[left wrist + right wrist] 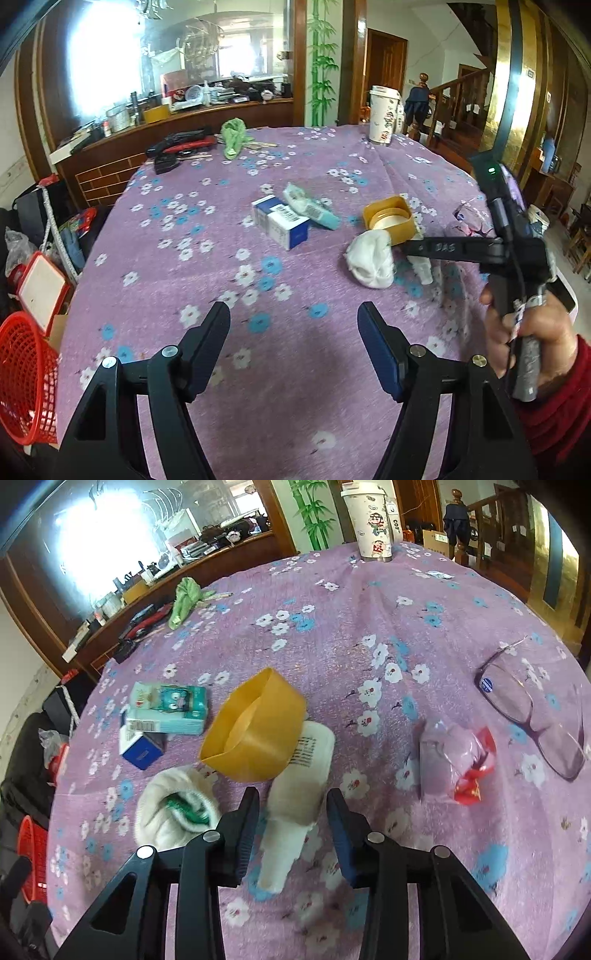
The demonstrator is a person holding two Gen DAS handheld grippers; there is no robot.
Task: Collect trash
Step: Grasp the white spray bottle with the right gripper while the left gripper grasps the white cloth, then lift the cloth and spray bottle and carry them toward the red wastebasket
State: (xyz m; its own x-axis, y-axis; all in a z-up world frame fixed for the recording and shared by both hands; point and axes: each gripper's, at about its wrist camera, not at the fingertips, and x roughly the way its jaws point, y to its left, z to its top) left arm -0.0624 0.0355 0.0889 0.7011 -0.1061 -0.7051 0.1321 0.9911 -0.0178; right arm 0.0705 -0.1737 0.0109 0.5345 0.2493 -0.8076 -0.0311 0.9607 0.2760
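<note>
My right gripper [291, 805] is open, its jaws on either side of a white squeezed tube [295, 797] that lies on the purple floral tablecloth [351, 646]; no contact shows. A yellow tape roll [255, 727] rests on the tube's far end. A crumpled white wrapper [173, 812] lies left of it, a crumpled clear and red wrapper [454, 764] to the right. My left gripper [293, 317] is open and empty above bare cloth. It sees the right gripper [410, 253] reaching over the tube [421, 267], beside the wrapper [371, 260] and tape roll [391, 219].
A tissue pack [166, 709] lies on a blue-white box [142, 747]. Glasses [532, 709] lie at the right, a paper cup [371, 520] at the far edge, a green cloth [184, 600] and dark tools [181, 147] far left. A red basket [26, 376] hangs off the table's left.
</note>
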